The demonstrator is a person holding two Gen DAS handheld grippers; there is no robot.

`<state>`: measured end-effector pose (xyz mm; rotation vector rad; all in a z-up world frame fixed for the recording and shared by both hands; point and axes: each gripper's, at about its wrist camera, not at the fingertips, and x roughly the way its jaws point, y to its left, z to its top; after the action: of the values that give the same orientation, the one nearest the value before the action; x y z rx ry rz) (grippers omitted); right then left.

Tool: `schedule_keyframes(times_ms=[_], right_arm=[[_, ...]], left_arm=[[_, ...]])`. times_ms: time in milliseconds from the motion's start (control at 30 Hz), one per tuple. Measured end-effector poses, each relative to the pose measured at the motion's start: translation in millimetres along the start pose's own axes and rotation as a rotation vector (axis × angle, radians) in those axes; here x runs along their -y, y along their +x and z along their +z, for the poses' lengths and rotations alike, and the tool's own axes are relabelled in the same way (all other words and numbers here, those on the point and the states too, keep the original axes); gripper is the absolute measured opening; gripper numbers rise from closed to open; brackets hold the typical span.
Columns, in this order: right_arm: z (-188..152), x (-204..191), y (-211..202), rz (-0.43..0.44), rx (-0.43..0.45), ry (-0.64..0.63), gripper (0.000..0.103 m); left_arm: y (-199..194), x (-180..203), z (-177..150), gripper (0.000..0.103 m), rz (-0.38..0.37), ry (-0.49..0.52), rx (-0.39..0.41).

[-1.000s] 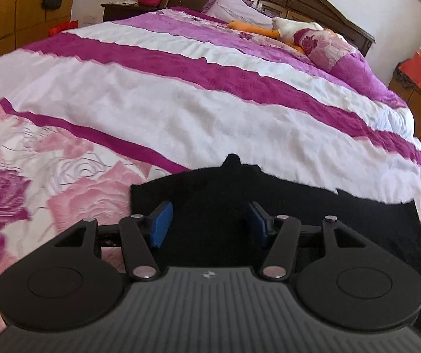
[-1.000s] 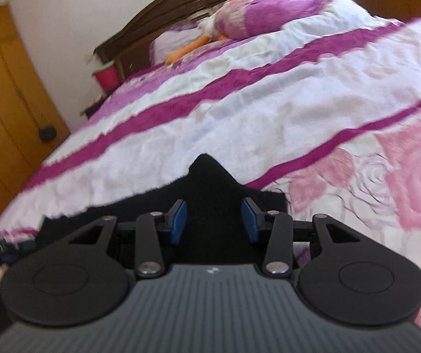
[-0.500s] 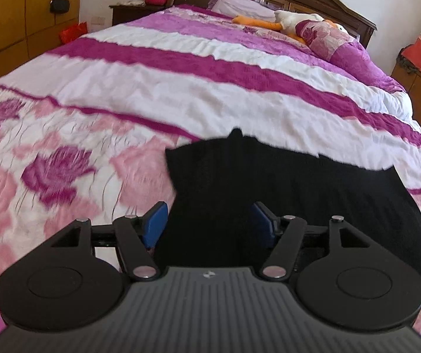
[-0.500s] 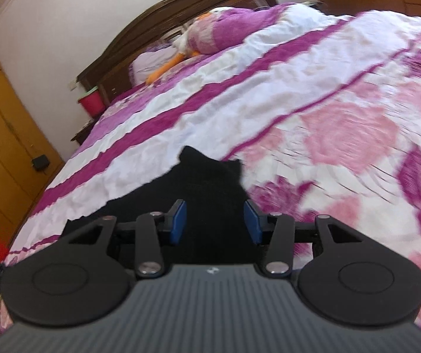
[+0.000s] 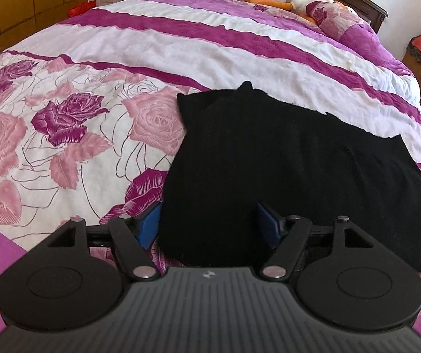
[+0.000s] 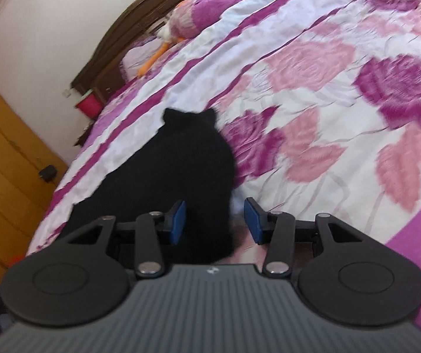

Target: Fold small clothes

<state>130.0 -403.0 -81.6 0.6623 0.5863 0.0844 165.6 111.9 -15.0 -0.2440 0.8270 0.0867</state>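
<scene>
A small black garment [image 5: 284,170] lies flat on the pink and purple floral bedspread [image 5: 63,135]. In the left wrist view my left gripper [image 5: 209,225] is open over the garment's near left edge, its blue pads either side of the cloth. In the right wrist view the same garment [image 6: 181,176] stretches away to the left, and my right gripper [image 6: 213,220] is open over its near right edge. Neither gripper holds cloth.
The bedspread [image 6: 328,117] runs back to pillows and an orange and white plush toy [image 5: 284,0] at the dark wooden headboard [image 6: 116,38]. Wooden wardrobe doors [image 6: 1,158] stand at the side. A red bin [image 6: 88,106] sits on the nightstand.
Both grippers have drawn back toward the foot of the bed and away from the garment's far edge. More of the garment now shows, lying flat. Both stay open.
</scene>
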Motion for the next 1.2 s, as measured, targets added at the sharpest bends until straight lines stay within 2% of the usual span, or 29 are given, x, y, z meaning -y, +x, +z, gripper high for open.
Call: schedule_keyframes(times_ms=[133,267,800,1033,1200], right_arm=[[-5.3,-5.5,9.1,0.022,-0.002,-0.004,0.047],[-8.8,-8.2,13.6,0.031,0.006,-0.012,0.052],[-10.9,3.4,23.9,0.079,0.011,0.019,0.053],[-4.1,15.0,40.4,0.195,0.024,0.171,0.054],[-2.9,12.1,50.8,0.237,0.032,0.179,0.052]], left_arm=[[0.1,0.0,-0.2,0.075,0.000,0.002,-0.002],[1.3,0.2,-0.6,0.076,-0.004,0.007,-0.005],[3.5,-1.5,-2.4,0.078,-0.015,0.006,0.000],[3.1,-0.3,-3.3,0.079,-0.010,0.015,0.003],[2.7,2.1,-3.5,0.079,-0.004,0.015,0.003]])
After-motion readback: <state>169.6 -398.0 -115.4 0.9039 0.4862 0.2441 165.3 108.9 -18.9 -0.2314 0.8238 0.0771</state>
